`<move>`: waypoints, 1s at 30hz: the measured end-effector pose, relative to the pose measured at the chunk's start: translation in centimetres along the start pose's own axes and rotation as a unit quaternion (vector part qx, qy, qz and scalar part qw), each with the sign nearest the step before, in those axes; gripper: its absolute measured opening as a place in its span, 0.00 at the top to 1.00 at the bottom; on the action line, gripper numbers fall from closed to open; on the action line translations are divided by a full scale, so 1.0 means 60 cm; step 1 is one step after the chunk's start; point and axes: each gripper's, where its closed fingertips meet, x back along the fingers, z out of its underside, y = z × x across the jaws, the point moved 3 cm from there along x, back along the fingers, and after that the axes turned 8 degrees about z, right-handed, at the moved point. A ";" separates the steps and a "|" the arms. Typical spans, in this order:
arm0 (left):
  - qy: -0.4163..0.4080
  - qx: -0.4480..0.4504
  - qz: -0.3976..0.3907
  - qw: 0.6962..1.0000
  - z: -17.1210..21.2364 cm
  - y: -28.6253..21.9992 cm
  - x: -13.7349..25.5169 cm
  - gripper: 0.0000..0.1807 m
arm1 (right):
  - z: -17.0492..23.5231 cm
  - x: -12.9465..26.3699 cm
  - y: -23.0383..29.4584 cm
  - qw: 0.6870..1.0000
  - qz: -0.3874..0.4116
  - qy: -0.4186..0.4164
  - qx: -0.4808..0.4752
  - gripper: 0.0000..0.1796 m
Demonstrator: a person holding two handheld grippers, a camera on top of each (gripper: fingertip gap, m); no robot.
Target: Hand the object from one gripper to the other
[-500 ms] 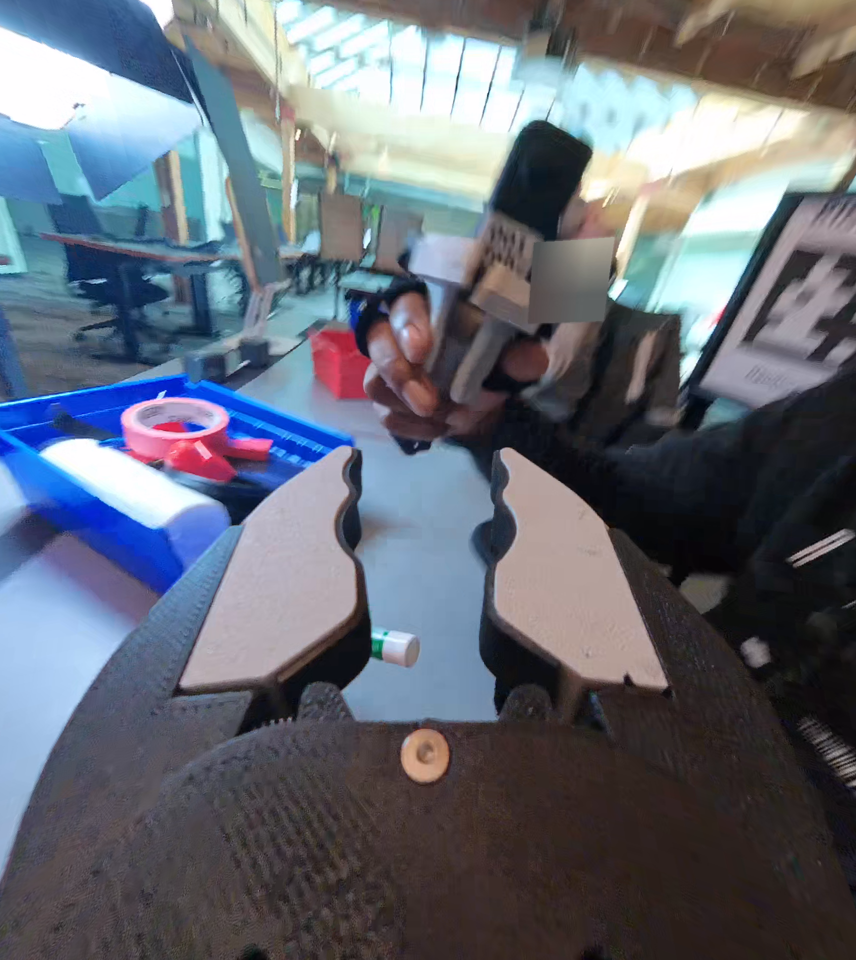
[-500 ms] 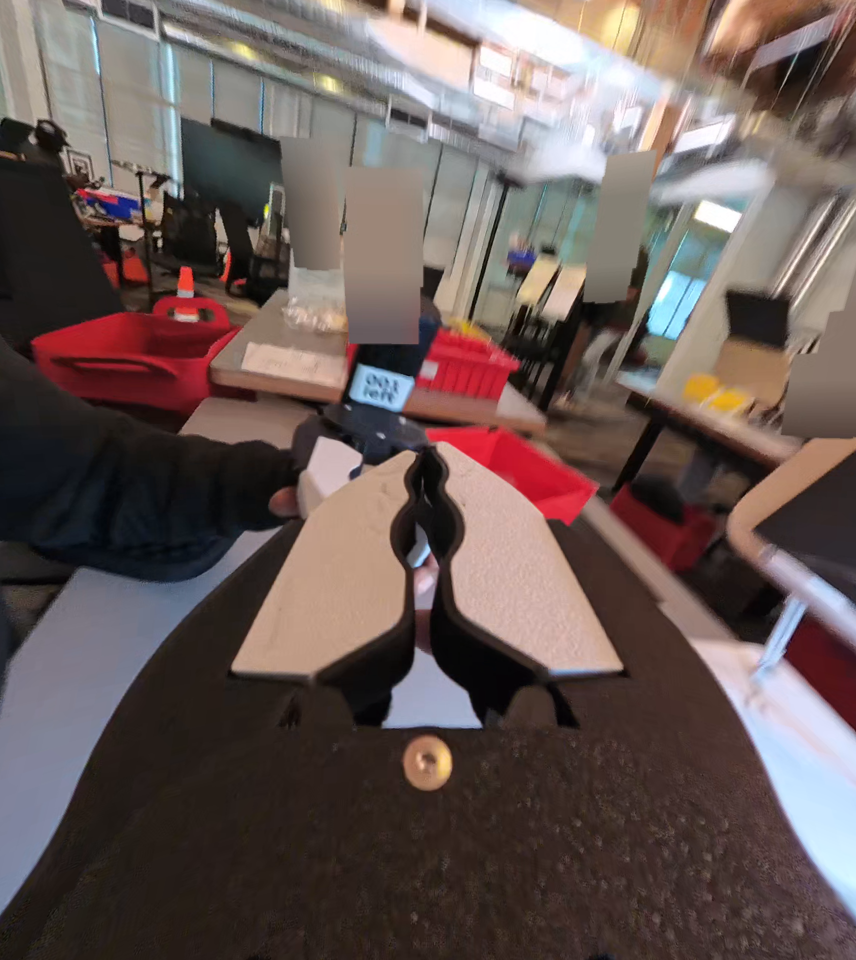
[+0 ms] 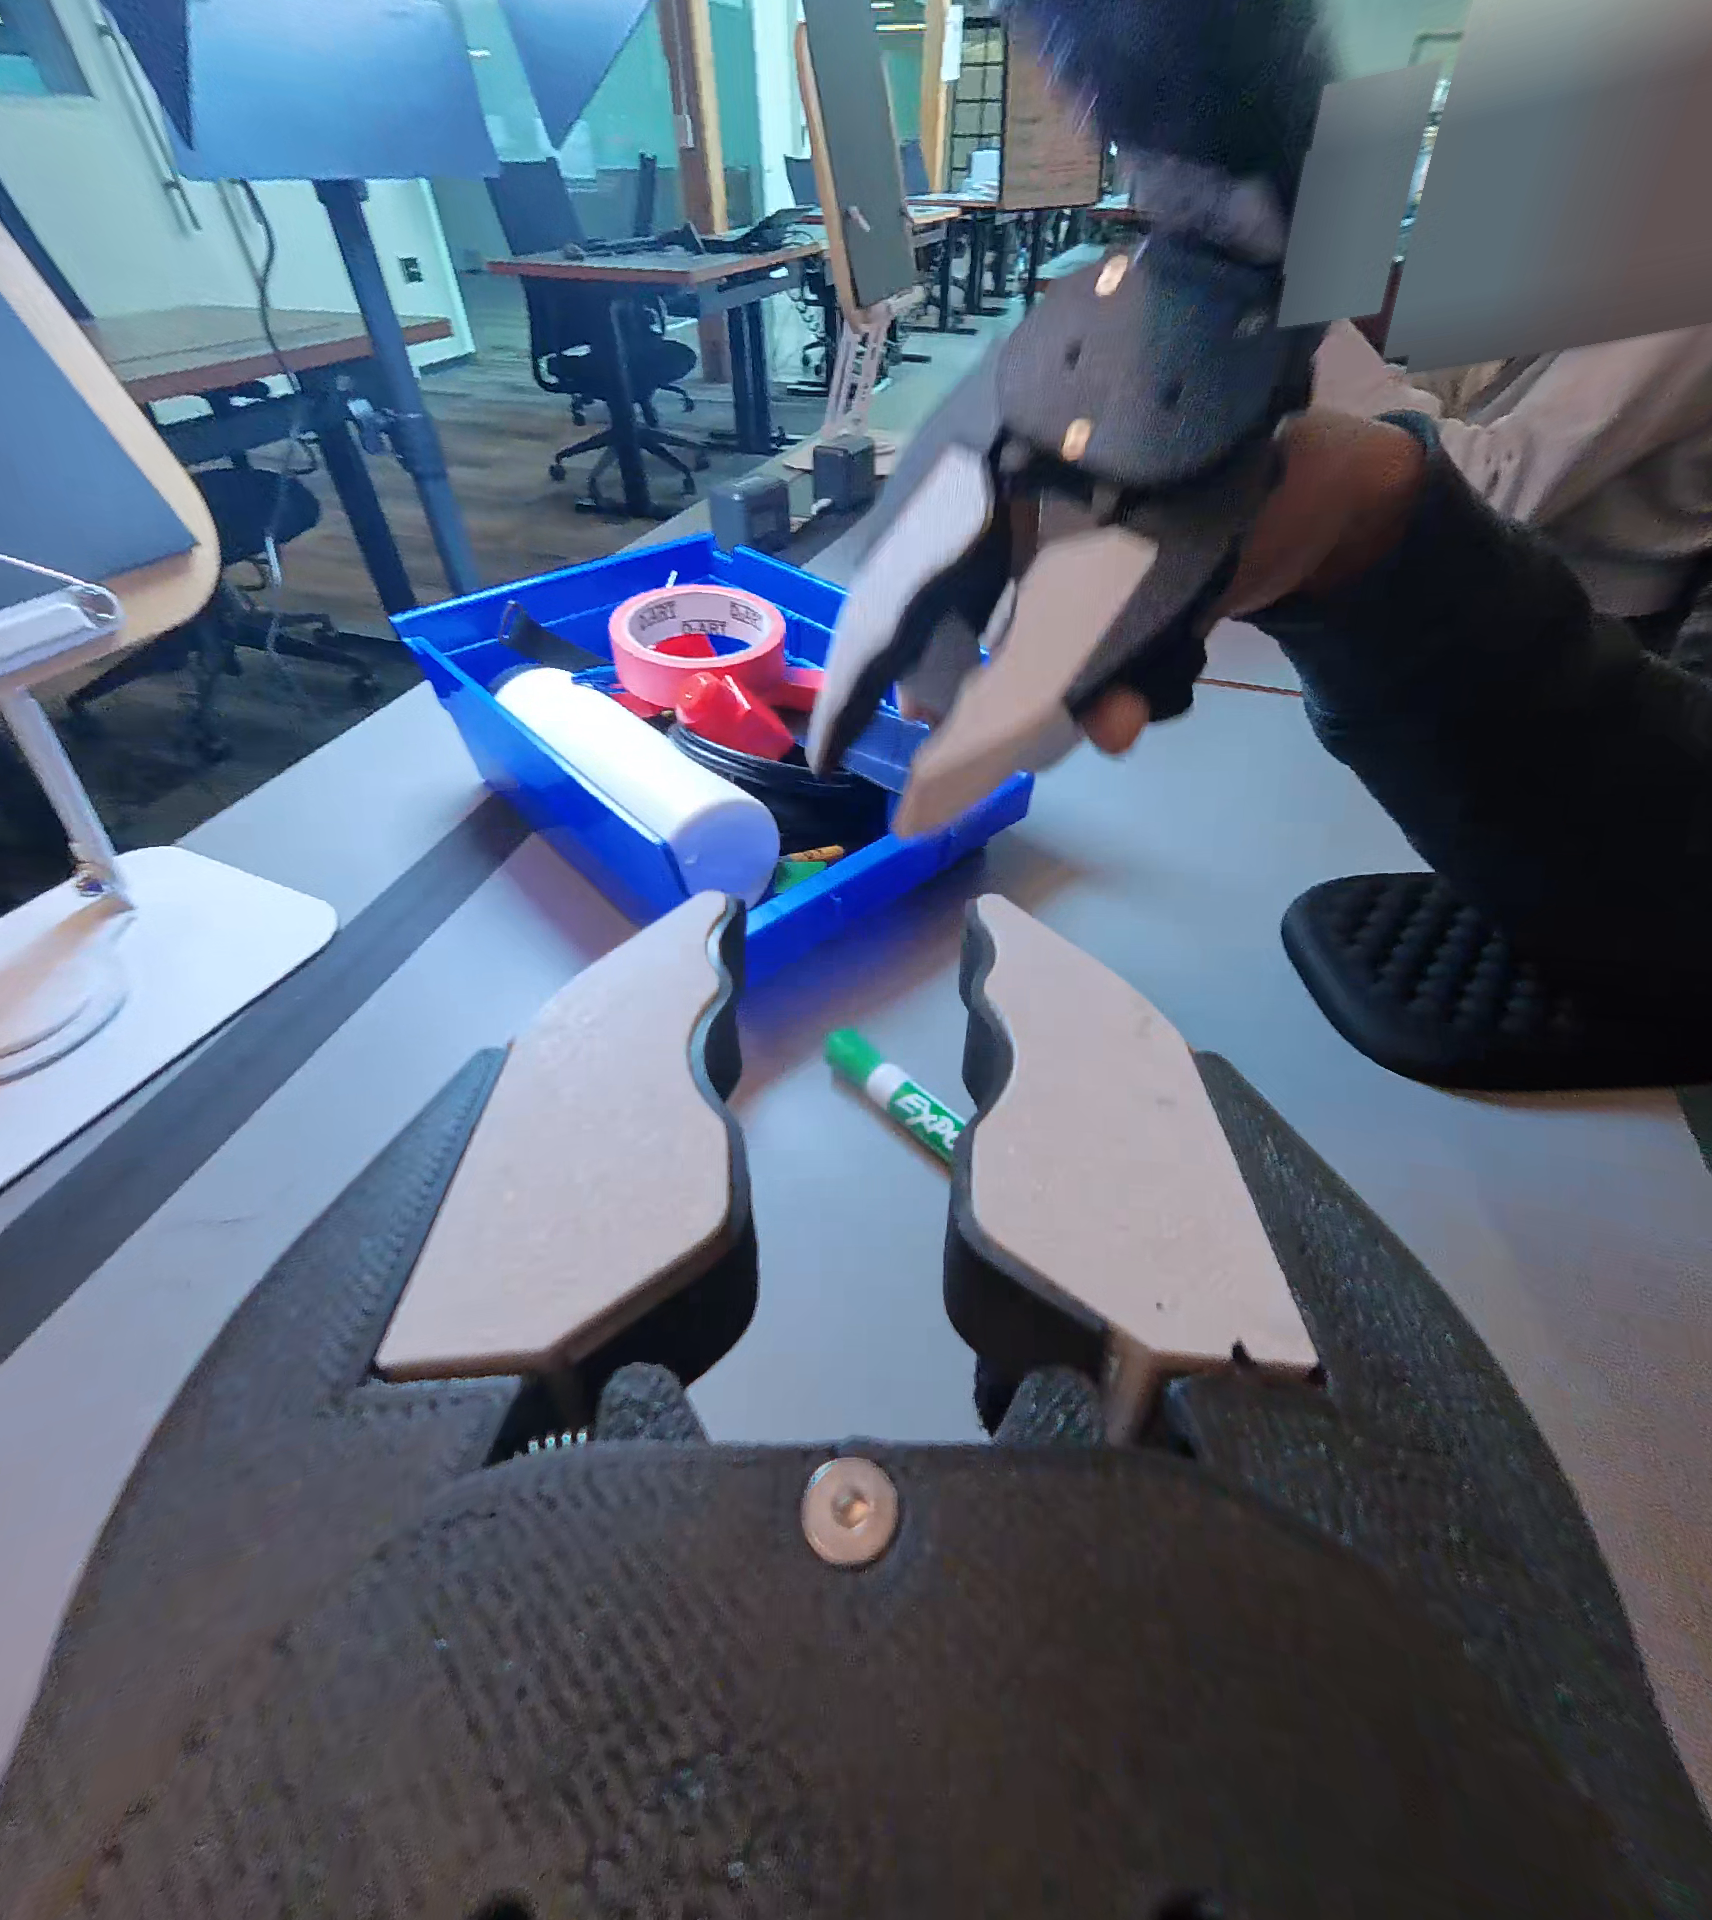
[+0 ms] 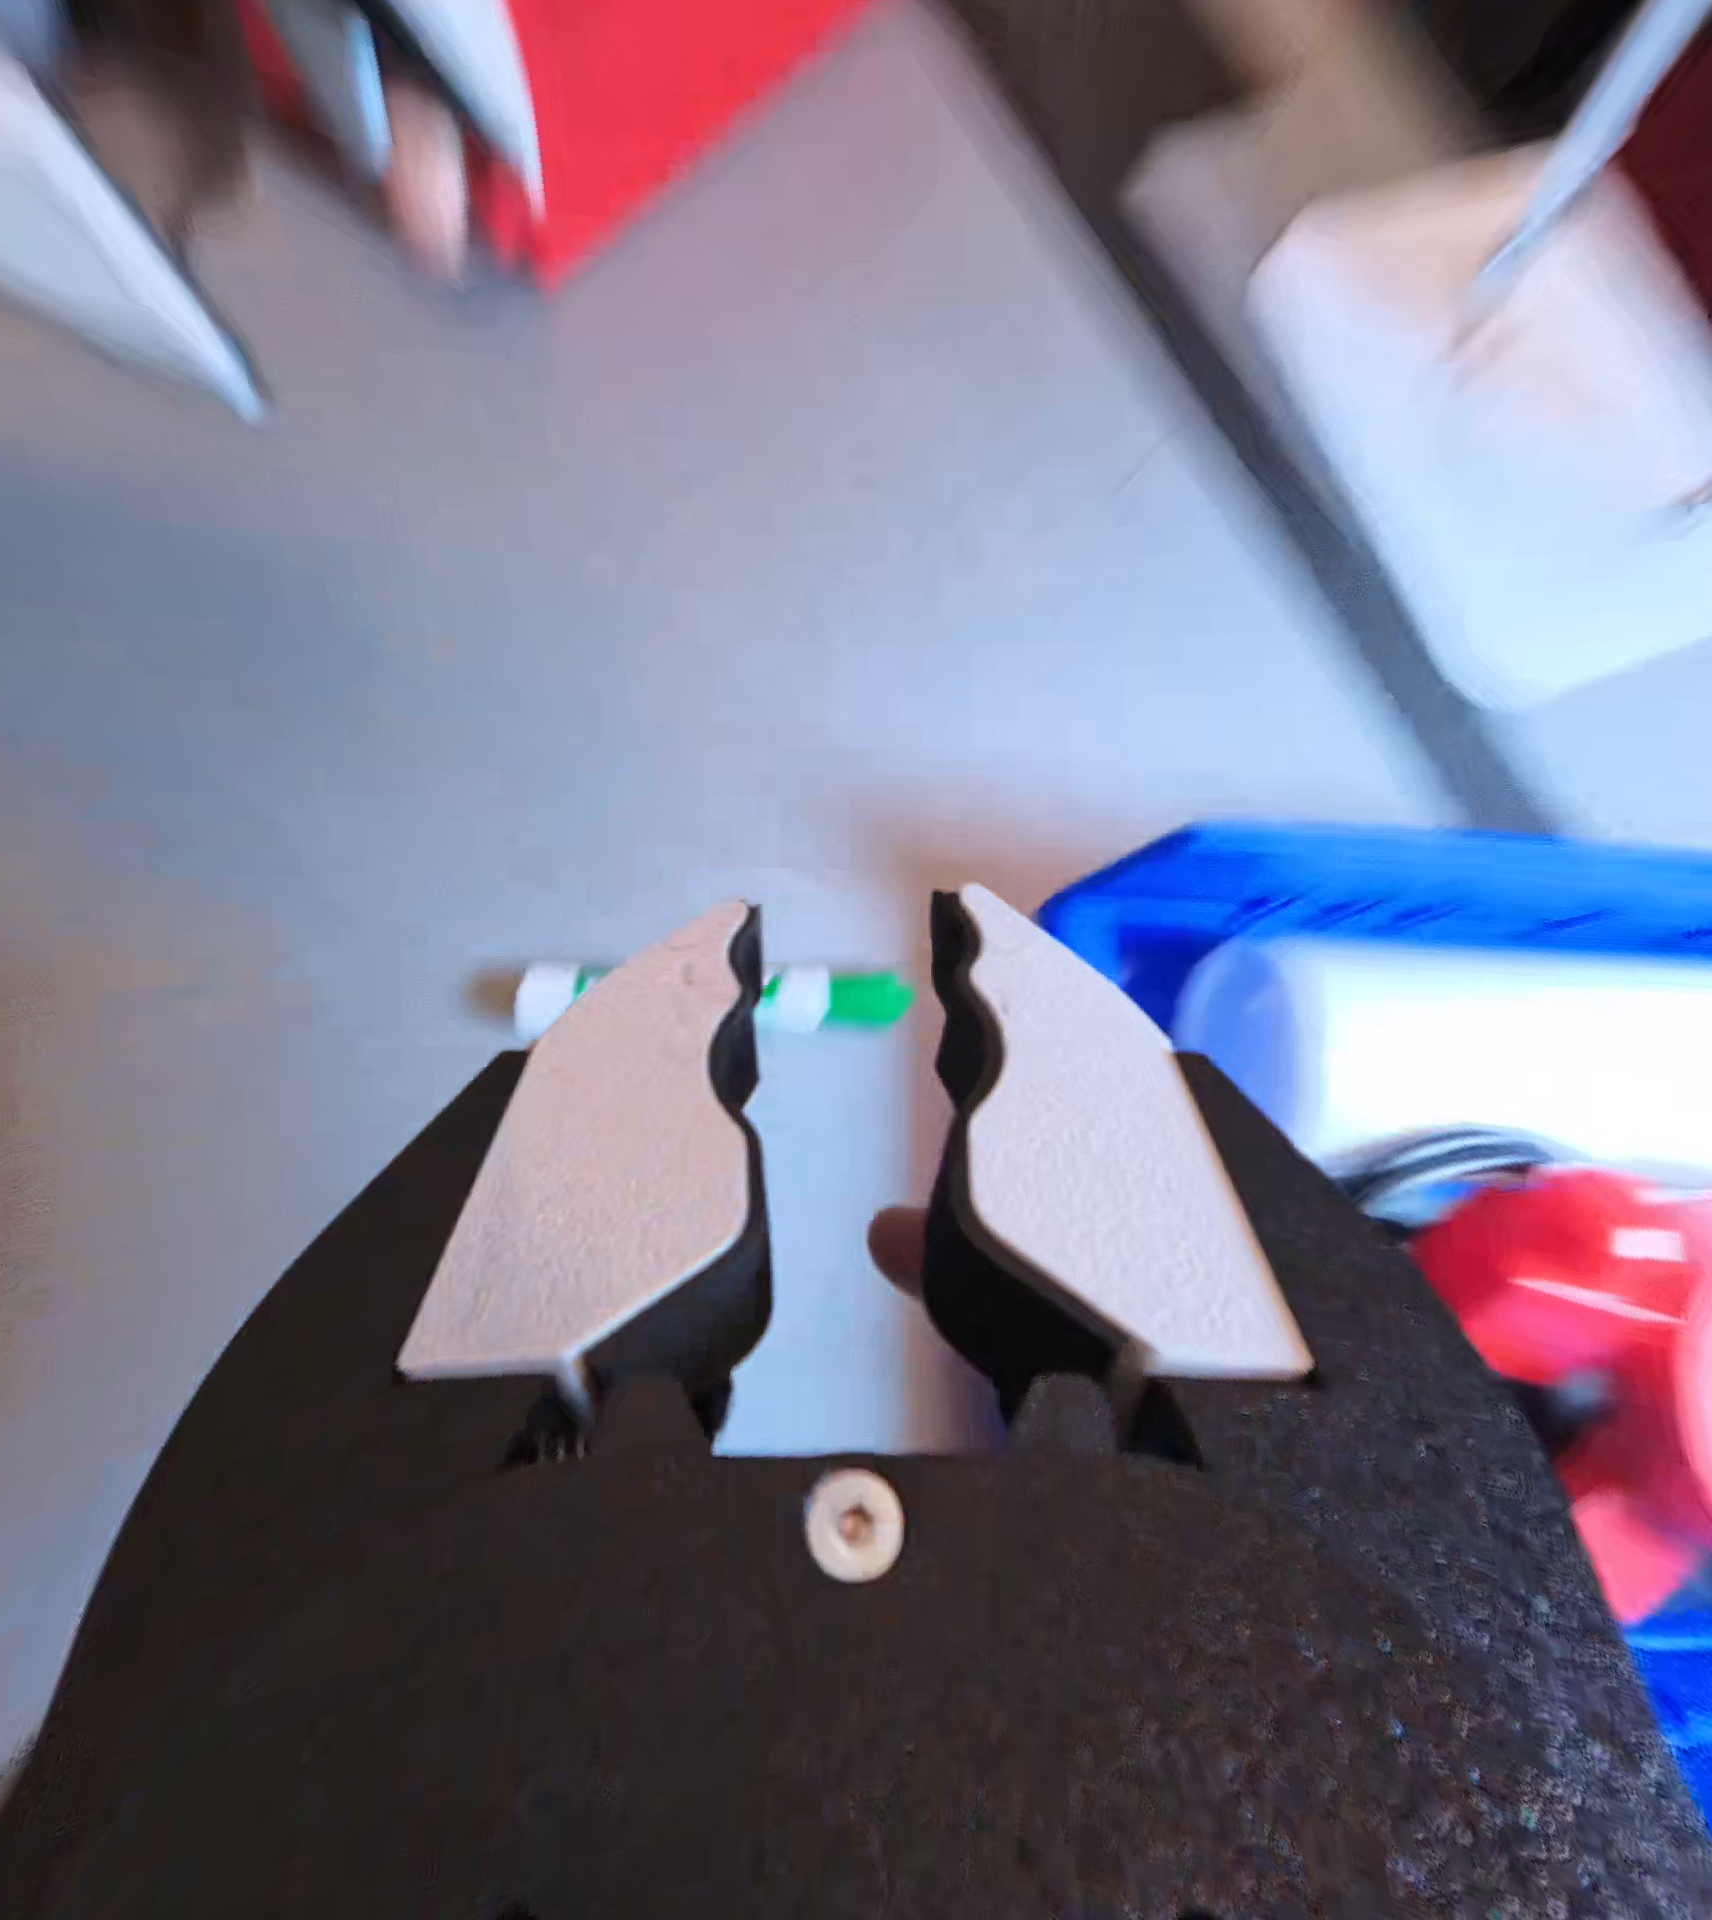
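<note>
One green-capped marker (image 3: 893, 1096) with printed label, flat on grey table (image 3: 1247, 1299).

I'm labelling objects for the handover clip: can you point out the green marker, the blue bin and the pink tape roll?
green marker (image 3: 896, 1095): left wrist view, on its white barrel.
blue bin (image 3: 873, 896): left wrist view, on its near wall.
pink tape roll (image 3: 698, 634): left wrist view, on its outer side.

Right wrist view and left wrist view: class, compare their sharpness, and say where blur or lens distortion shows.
Left wrist view: mostly sharp; the green-capped white marker and blue plastic bin are crisp, only the far right gripper smears slightly, and straight desk edges bow from the wide lens. Right wrist view: heavy motion blur across table and bin, the marker soft, though that view's own fingers stay sharp.
</note>
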 end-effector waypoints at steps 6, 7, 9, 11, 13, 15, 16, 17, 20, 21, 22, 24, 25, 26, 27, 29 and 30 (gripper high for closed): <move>-0.011 -0.011 -0.032 0.999 -0.020 0.011 0.030 0.79 | 0.108 -0.119 0.054 0.973 -0.128 0.191 -0.030 0.74; -0.016 -0.012 -0.035 0.999 -0.025 0.012 0.035 0.79 | 0.117 -0.132 0.058 0.969 -0.134 0.204 -0.038 0.72; -0.026 -0.013 -0.043 0.999 -0.035 0.016 0.046 0.80 | 0.115 -0.148 0.063 0.969 -0.143 0.195 -0.056 0.71; -0.034 -0.014 -0.046 0.998 -0.042 0.017 0.054 0.80 | 0.102 -0.155 0.069 0.971 -0.144 0.179 -0.062 0.67; -0.039 -0.015 -0.050 0.998 -0.046 0.020 0.060 0.80 | 0.087 -0.163 0.084 0.973 -0.148 0.165 -0.060 0.64; -0.038 -0.019 -0.060 0.997 -0.049 0.025 0.067 0.80 | 0.063 -0.168 0.103 0.977 -0.149 0.141 -0.051 0.62; -0.039 -0.021 -0.064 0.997 -0.051 0.027 0.071 0.80 | 0.048 -0.172 0.113 0.980 -0.146 0.125 -0.049 0.61; -0.042 -0.021 -0.066 0.997 -0.054 0.028 0.075 0.80 | 0.035 -0.176 0.128 0.981 -0.149 0.117 -0.046 0.61; -0.052 -0.021 -0.071 0.996 -0.062 0.030 0.086 0.81 | 0.021 -0.200 0.170 0.985 -0.115 0.126 0.001 0.61; -0.052 -0.023 -0.073 0.996 -0.063 0.031 0.089 0.81 | 0.021 -0.211 0.182 0.986 -0.099 0.129 0.022 0.69; -0.052 -0.025 -0.076 0.995 -0.064 0.032 0.091 0.81 | 0.012 -0.219 0.192 0.990 -0.083 0.108 0.047 0.80; -0.050 -0.029 -0.084 0.995 -0.065 0.035 0.096 0.81 | 0.006 -0.216 0.201 0.988 -0.074 0.103 0.091 0.90; -0.050 -0.031 -0.089 0.994 -0.066 0.036 0.100 0.81 | 0.000 -0.212 0.186 0.989 -0.038 0.087 0.116 0.89; -0.052 -0.034 -0.093 0.994 -0.068 0.037 0.105 0.81 | -0.011 -0.202 0.171 0.991 -0.018 0.056 0.123 0.89; -0.056 -0.035 -0.096 0.993 -0.072 0.038 0.111 0.81 | -0.026 -0.185 0.162 0.993 -0.026 0.016 0.117 0.89; -0.069 -0.034 -0.096 0.992 -0.080 0.040 0.123 0.81 | -0.065 -0.136 0.129 0.994 -0.022 -0.078 0.080 0.89; -0.075 -0.033 -0.091 0.993 -0.082 0.039 0.128 0.81 | -0.081 -0.107 0.115 0.989 -0.021 -0.124 0.078 0.89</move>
